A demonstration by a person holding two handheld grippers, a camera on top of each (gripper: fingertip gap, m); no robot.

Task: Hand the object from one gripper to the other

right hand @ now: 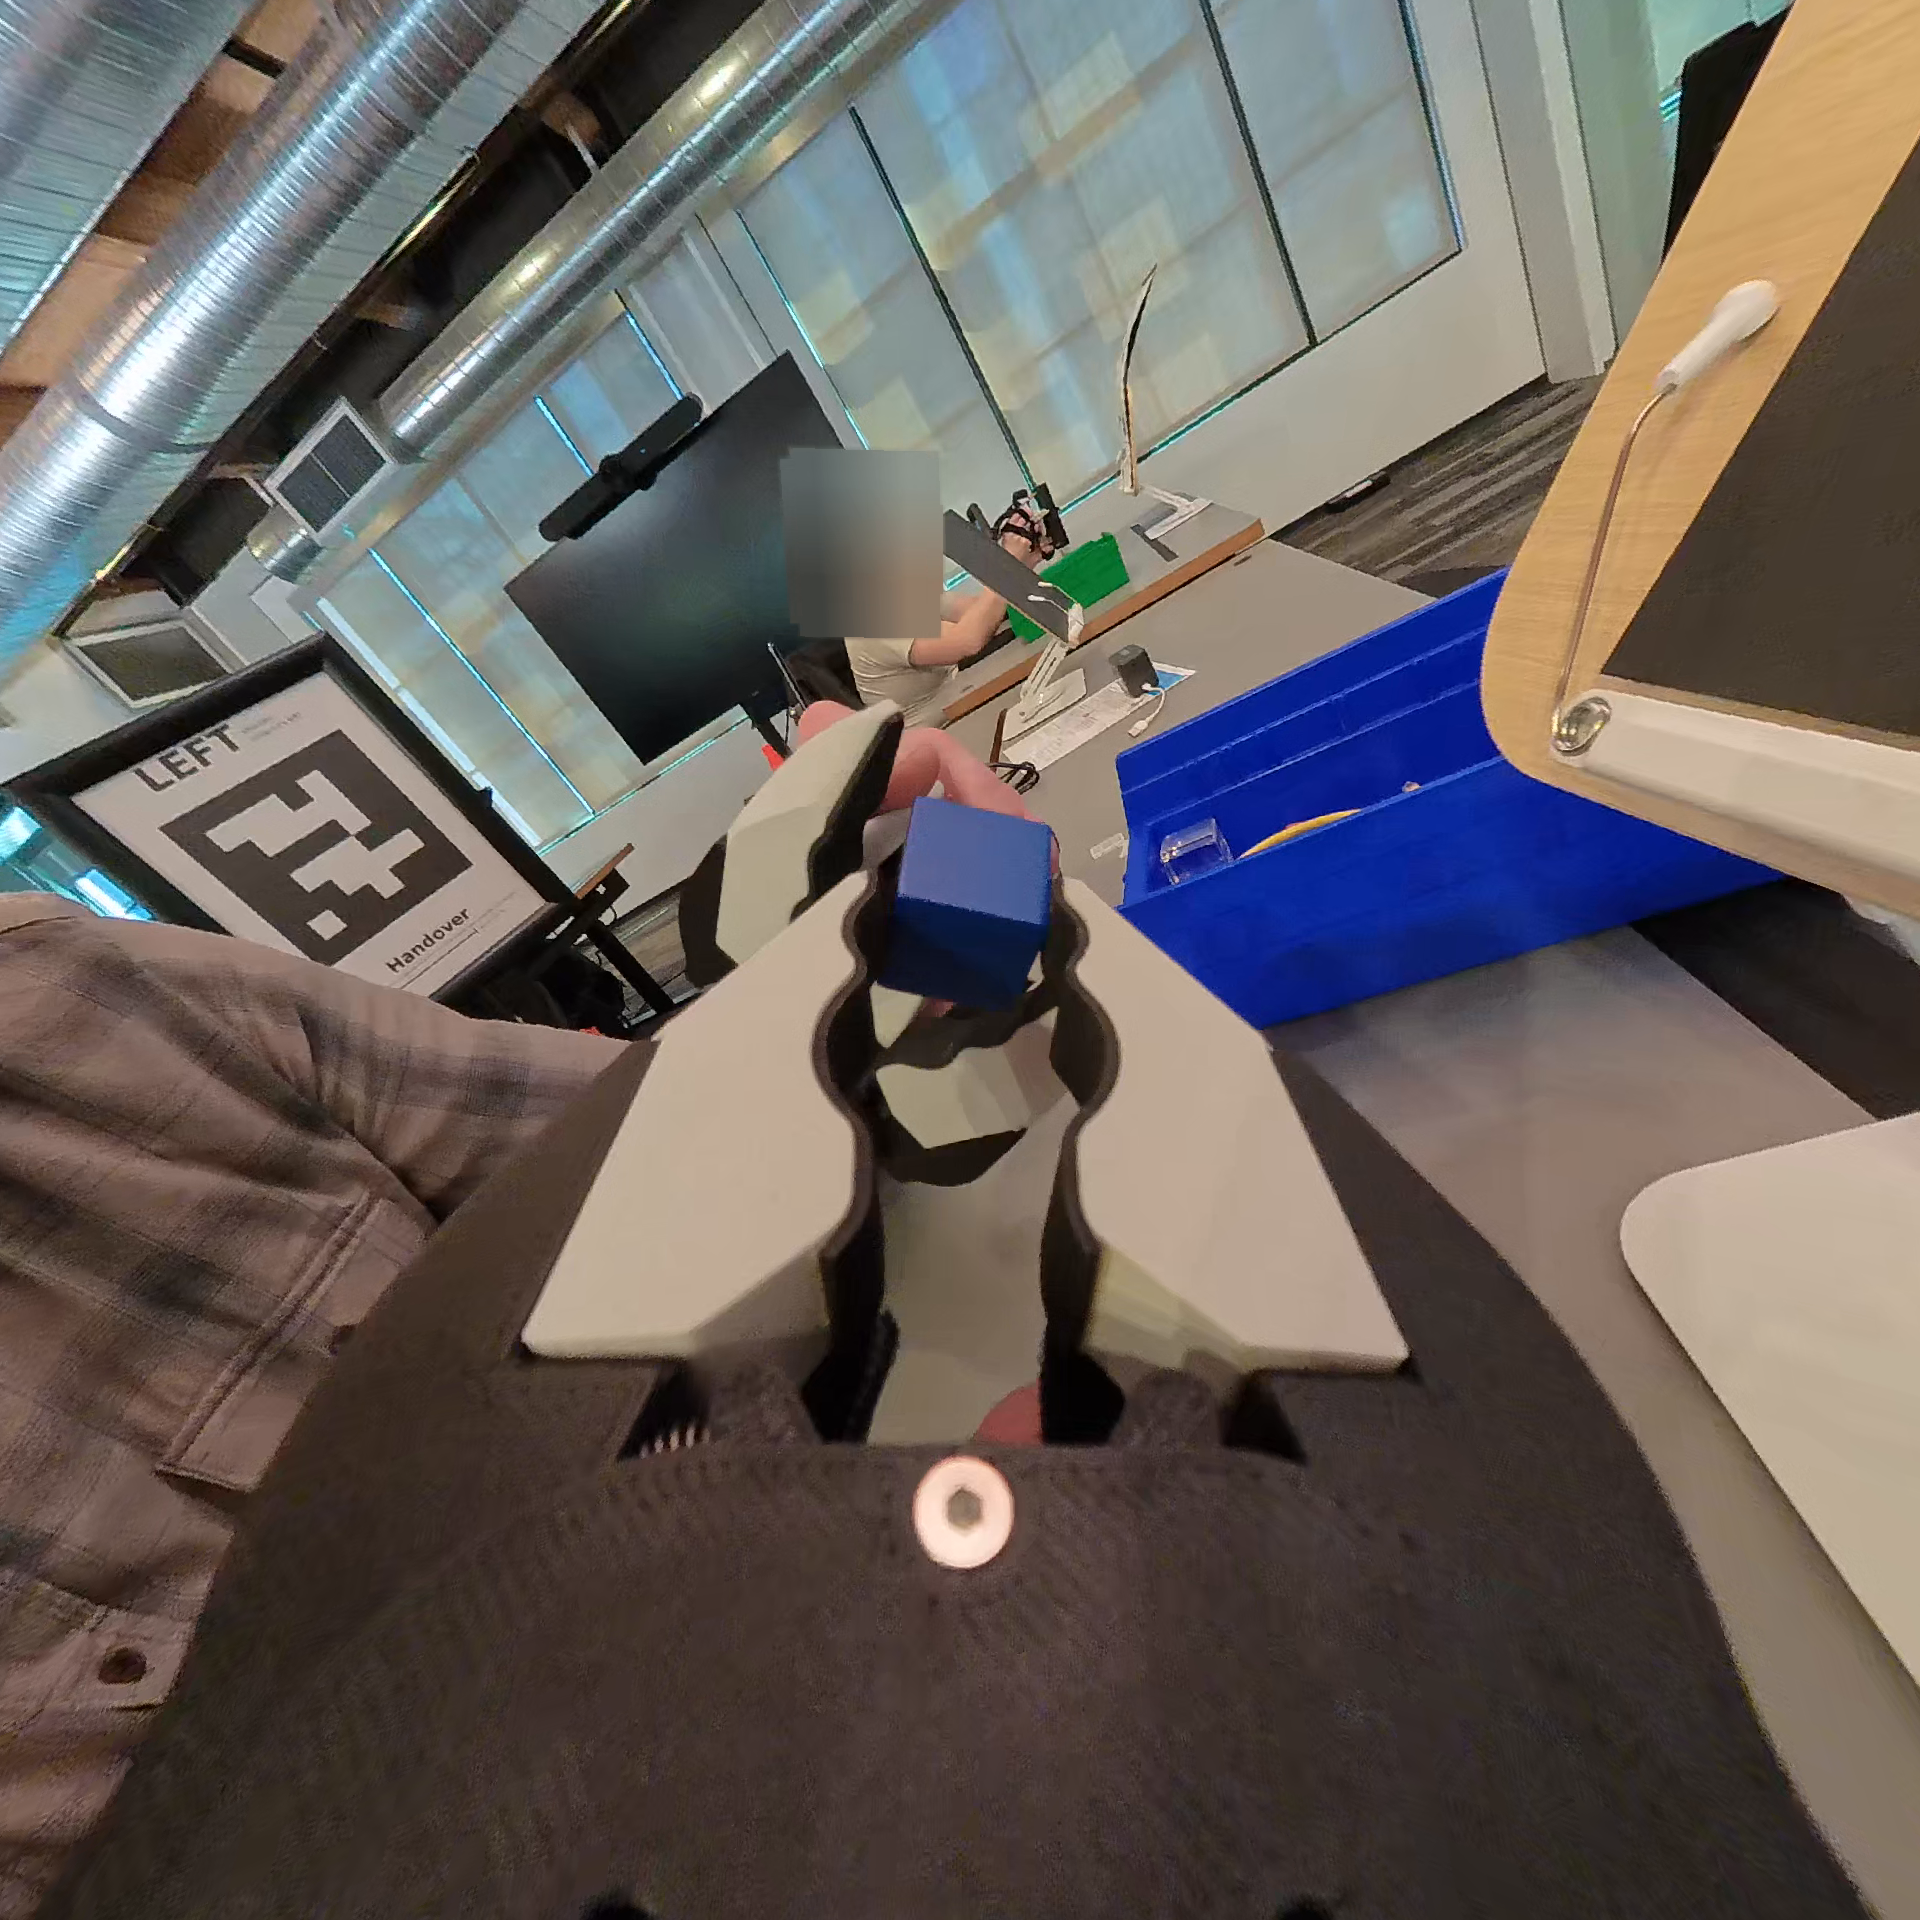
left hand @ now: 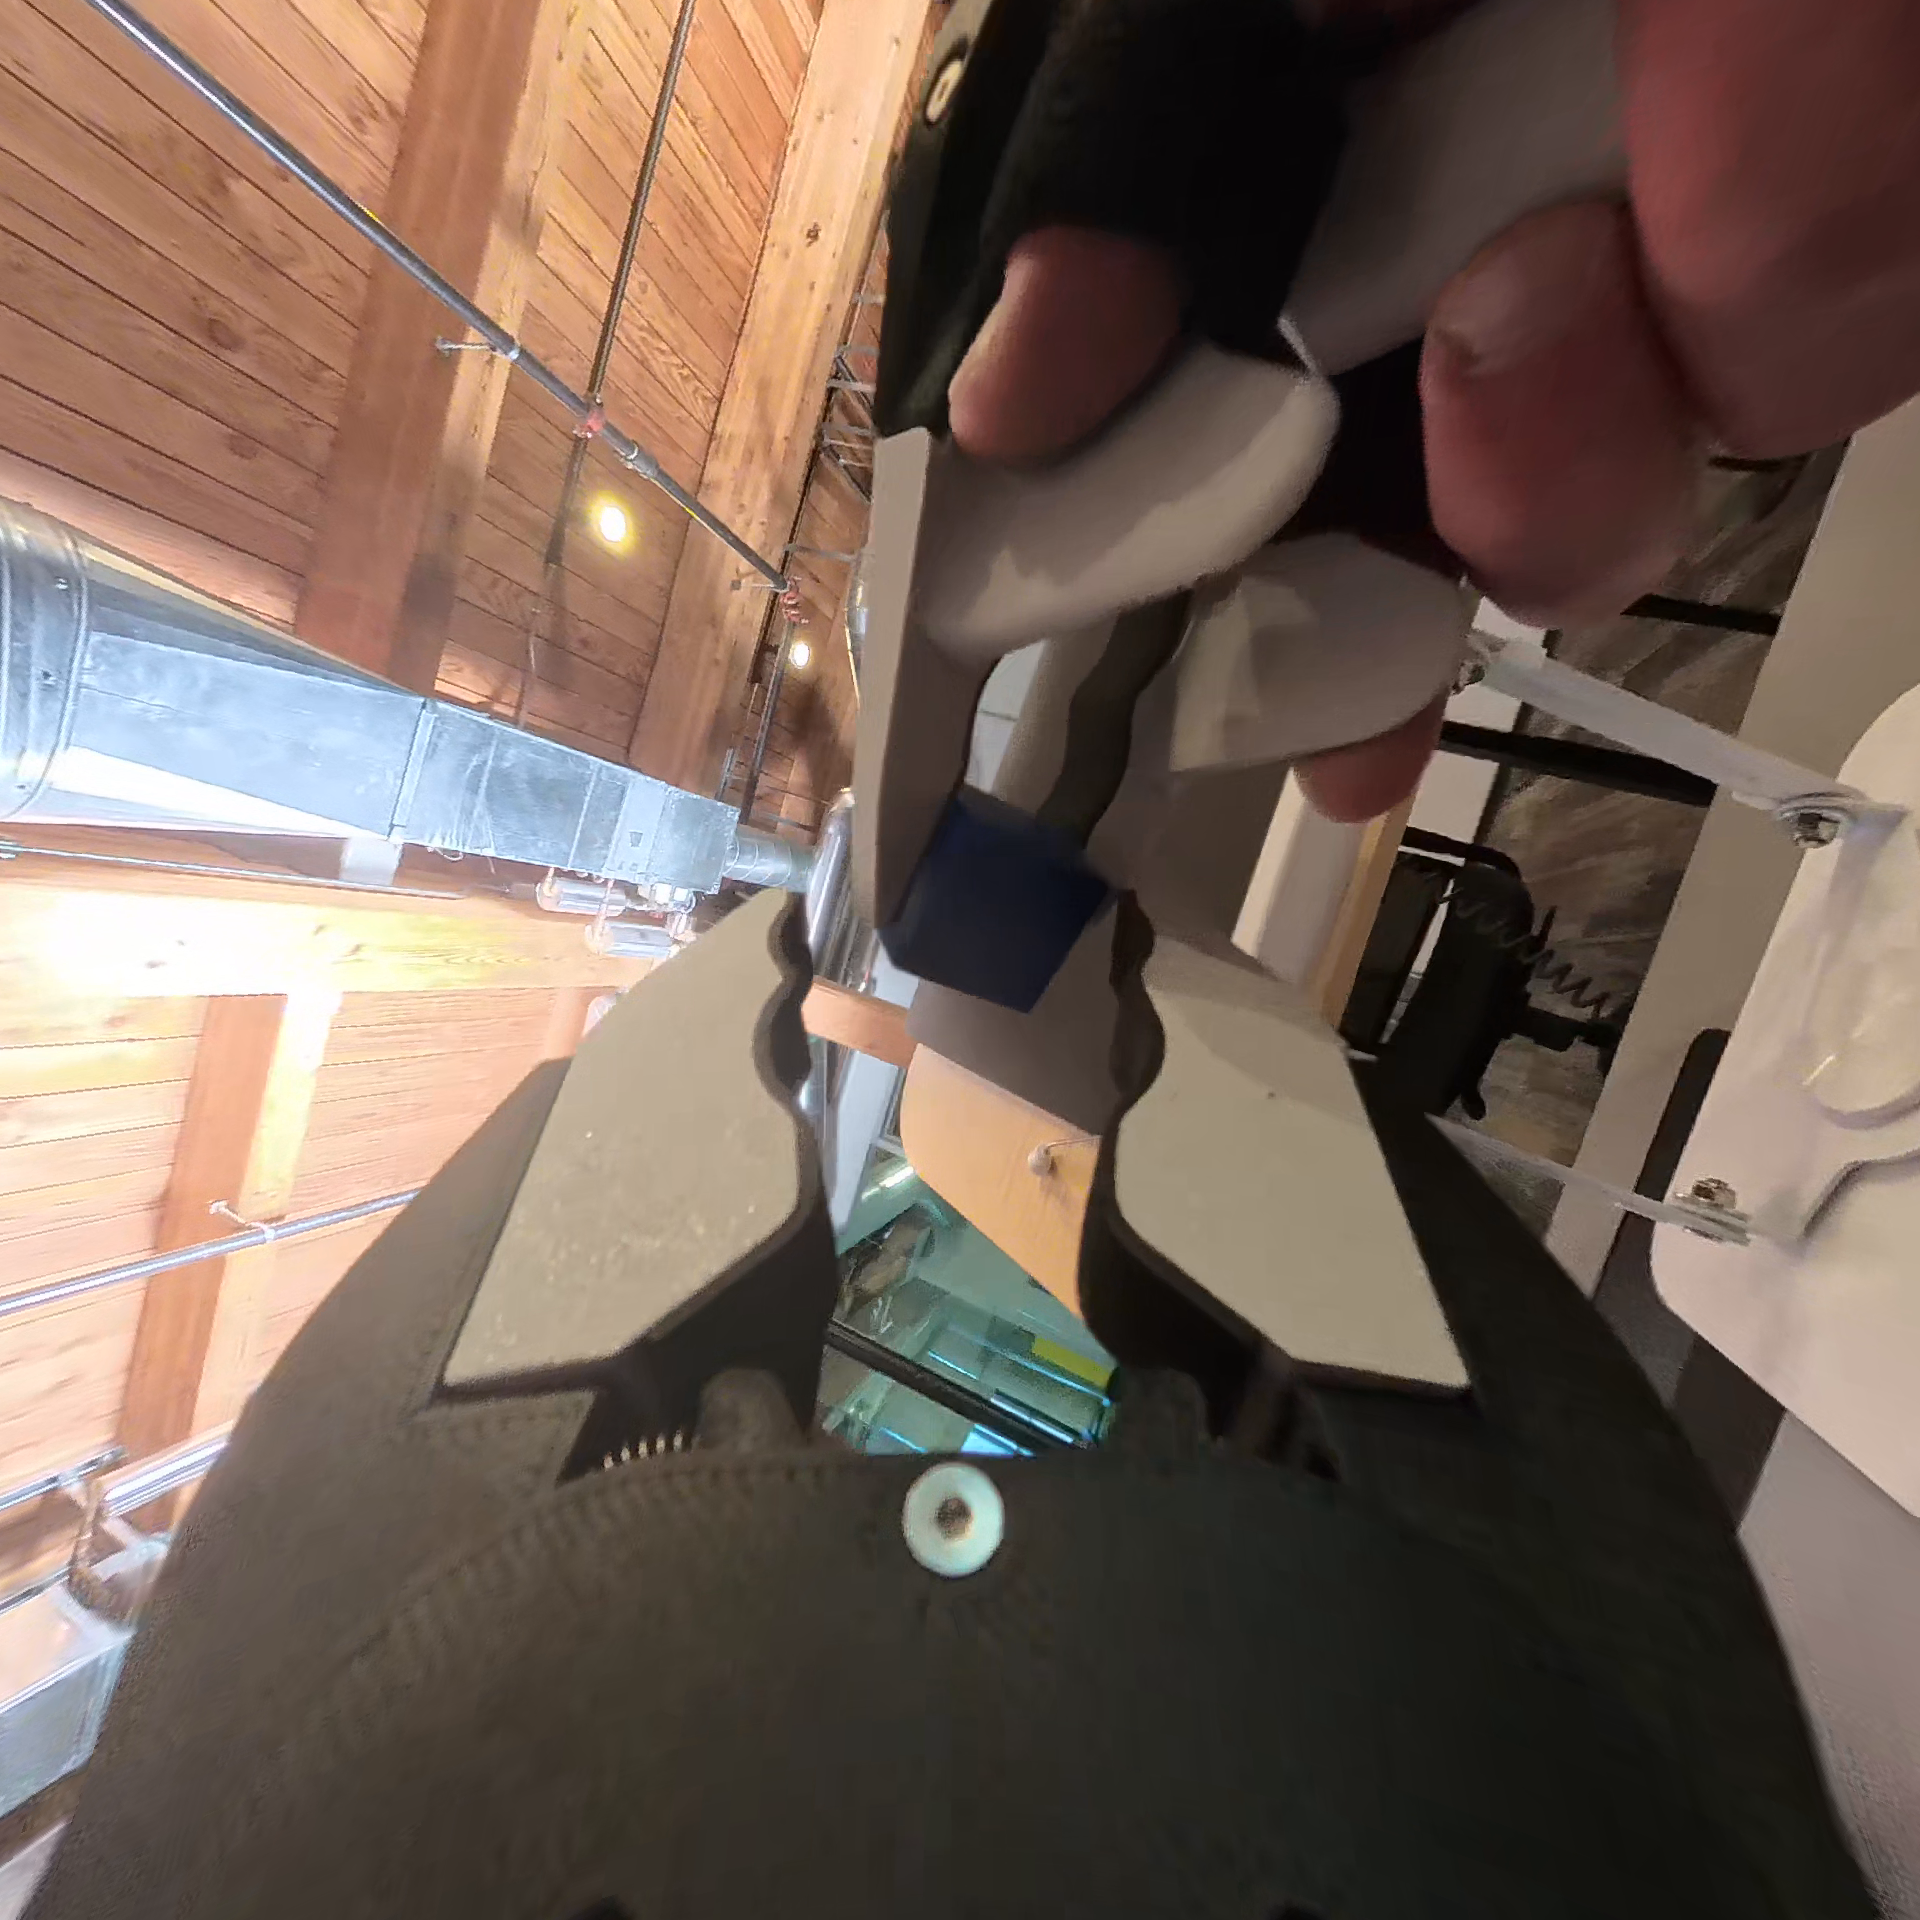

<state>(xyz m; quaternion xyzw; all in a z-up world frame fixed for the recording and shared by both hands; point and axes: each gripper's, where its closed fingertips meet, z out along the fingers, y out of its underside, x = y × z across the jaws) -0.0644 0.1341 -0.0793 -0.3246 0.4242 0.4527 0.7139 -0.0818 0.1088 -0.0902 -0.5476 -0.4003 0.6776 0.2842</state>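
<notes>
Left gripper (left hand: 961,935), left wrist view: your jaws stand spread, nothing between them, tips just below the blue cube (left hand: 992,914). Cube: pinched at the tips of the right gripper (left hand: 987,883), which enters from above, gripped by your hand (left hand: 1558,343); cube sits level with your left tips but appears not yet clamped by them. Backdrop: timber ceiling (left hand: 312,312) and metal duct (left hand: 364,727), nothing of the table. Right gripper (right hand: 966,914), right wrist view: jaws closed onto the blue cube (right hand: 971,894), which sits at the very tips, faces squared to the pads. Left gripper (right hand: 831,810) shows beyond the cube, one finger beside its far side, contact not clear. Also listed here only: blue bin (right hand: 1403,831) on a grey table (right hand: 1507,1091), framed marker sign (right hand: 301,831), black screen (right hand: 686,561), a seated person (right hand: 904,655) well behind. Step in hand, judged: the meeting, before transfer. Next move calls for you to slide the left tips around the cube's free faces, close firmly, and only then loosen the right.
</notes>
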